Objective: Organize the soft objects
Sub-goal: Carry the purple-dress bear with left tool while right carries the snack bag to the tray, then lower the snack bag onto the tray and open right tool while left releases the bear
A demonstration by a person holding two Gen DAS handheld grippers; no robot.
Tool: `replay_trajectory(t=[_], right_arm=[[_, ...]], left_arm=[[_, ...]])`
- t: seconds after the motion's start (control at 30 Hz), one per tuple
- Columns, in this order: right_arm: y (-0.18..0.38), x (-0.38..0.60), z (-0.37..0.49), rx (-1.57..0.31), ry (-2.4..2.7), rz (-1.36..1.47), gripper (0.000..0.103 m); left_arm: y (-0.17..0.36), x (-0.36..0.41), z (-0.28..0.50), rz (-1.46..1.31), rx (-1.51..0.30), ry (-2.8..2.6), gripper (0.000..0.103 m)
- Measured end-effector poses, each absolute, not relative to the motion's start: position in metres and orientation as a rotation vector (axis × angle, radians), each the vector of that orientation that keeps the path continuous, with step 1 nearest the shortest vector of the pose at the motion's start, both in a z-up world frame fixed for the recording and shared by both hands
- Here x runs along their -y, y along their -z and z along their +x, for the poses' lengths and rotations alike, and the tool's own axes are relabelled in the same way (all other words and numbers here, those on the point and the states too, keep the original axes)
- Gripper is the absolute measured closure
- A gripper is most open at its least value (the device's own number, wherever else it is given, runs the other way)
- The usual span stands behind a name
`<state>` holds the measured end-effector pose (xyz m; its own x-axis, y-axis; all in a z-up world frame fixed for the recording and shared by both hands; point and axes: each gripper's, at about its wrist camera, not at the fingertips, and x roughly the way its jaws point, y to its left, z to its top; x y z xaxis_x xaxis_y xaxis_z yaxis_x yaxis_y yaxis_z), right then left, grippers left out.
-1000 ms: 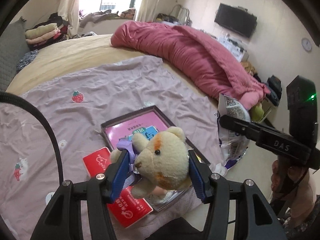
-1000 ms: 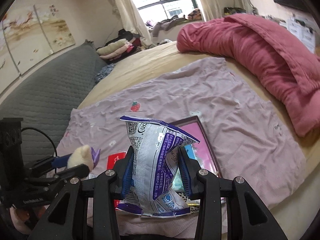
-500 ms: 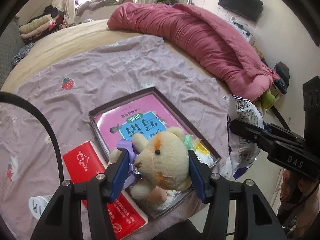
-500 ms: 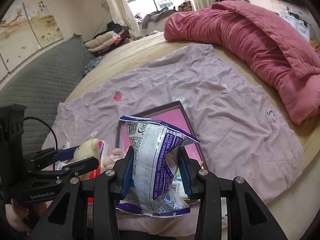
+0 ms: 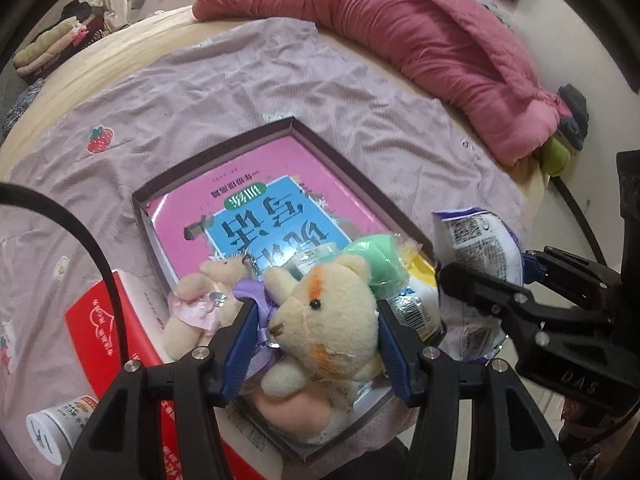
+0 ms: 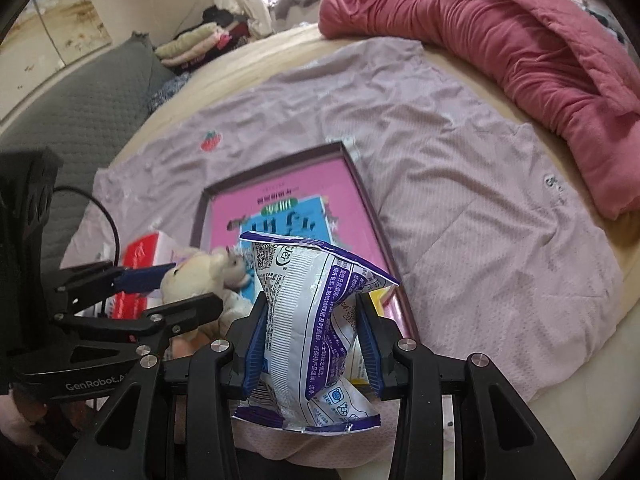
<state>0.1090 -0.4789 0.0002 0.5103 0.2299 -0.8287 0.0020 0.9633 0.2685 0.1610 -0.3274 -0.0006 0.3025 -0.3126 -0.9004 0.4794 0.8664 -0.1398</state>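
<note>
- Left wrist view: left gripper [image 5: 316, 344] clenched on a cream teddy bear [image 5: 326, 320], blue fingers [image 5: 240, 340] pressing its head from both sides, above the near end of a shallow dark box [image 5: 340, 156].
- Same view: pink book [image 5: 256, 216] lying flat inside the box; smaller bear in a pink dress [image 5: 200, 304] at the box's near-left edge; green-and-yellow packet [image 5: 384, 268] just behind the held bear; red pack [image 5: 104, 332] and white cup [image 5: 60, 436] on the lilac sheet [image 5: 200, 92] to the left.
- Right wrist view: right gripper [image 6: 312, 344] clamped on a crumpled white-and-purple snack bag [image 6: 312, 320], upright between the fingers, over the box's near-right corner, near the bed's edge.
- Same view: rumpled pink quilt [image 6: 500, 40] far right.
</note>
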Motion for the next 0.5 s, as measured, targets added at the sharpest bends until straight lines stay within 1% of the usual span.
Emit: replay_trajectory(t=[0.23, 0.5], right_arm=[[0.018, 0.467, 0.118, -1.049, -0.164, 0.23, 0.061], [0.035, 0.464, 0.126, -1.031, -0.152, 0.142, 0.061]], left_arm=[[0.016, 0.326, 0.171, 0.177, -1.184, 0.517, 0.045], [0.023, 0.326, 0.175, 0.186, -1.194, 0.52, 0.044]])
